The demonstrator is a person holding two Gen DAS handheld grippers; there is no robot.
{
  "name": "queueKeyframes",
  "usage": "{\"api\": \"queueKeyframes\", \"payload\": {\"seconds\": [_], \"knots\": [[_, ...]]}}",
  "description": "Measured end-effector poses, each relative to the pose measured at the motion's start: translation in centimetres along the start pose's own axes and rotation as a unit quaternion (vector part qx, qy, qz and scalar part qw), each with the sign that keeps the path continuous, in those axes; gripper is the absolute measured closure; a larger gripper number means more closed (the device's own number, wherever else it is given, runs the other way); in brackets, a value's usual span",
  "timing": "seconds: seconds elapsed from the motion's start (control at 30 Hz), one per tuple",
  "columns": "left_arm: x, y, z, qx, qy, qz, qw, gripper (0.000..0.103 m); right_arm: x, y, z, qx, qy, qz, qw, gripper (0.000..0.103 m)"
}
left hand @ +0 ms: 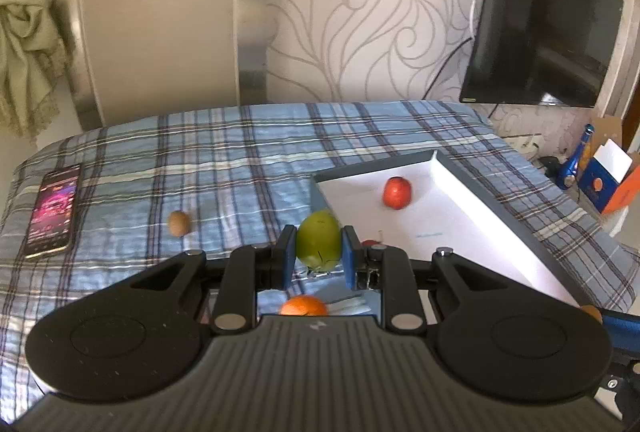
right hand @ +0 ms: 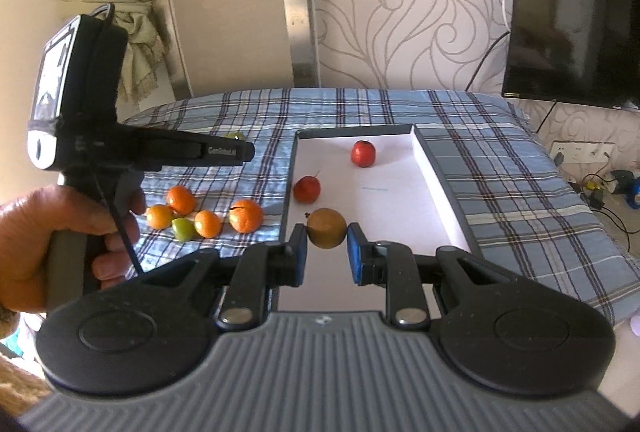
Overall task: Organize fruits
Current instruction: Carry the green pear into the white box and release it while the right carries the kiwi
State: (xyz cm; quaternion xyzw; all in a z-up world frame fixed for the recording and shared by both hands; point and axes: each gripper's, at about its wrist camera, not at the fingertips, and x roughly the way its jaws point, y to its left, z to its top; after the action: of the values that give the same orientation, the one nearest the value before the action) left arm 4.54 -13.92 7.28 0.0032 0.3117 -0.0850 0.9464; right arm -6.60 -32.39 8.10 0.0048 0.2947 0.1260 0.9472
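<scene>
My left gripper [left hand: 319,252] is shut on a green fruit [left hand: 318,240] and holds it above the bed, just left of the white box [left hand: 444,208]. My right gripper [right hand: 327,248] is shut on a brown fruit [right hand: 327,228] over the near part of the box [right hand: 404,200]. Two red fruits [right hand: 363,153] [right hand: 307,189] lie in the box; one shows in the left wrist view [left hand: 397,193]. Several oranges [right hand: 245,216] and a small green fruit [right hand: 183,229] lie on the plaid cover left of the box. A brown fruit [left hand: 179,223] lies alone on the cover.
A phone [left hand: 54,210] lies on the bed's left side. An orange [left hand: 304,306] sits under my left gripper. A TV [left hand: 540,20] hangs at the right wall. Boxes and a blue bottle [left hand: 576,160] stand right of the bed. The left hand-held gripper [right hand: 100,152] shows at left.
</scene>
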Motion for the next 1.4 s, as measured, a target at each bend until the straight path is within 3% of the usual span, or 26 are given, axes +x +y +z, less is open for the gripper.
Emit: {"api": "queueKeyframes", "payload": {"seconds": [0.67, 1.4], "knots": [[2.9, -4.7, 0.6, 0.033, 0.017, -0.05, 0.998, 0.076, -1.8, -1.6, -0.9, 0.024, 0.0, -0.05, 0.998, 0.079], [6.2, -8.9, 0.8, 0.063, 0.035, -0.079, 0.9942, 0.074, -2.7, -2.4, -1.2, 0.038, -0.003, -0.084, 0.996, 0.079]]}}
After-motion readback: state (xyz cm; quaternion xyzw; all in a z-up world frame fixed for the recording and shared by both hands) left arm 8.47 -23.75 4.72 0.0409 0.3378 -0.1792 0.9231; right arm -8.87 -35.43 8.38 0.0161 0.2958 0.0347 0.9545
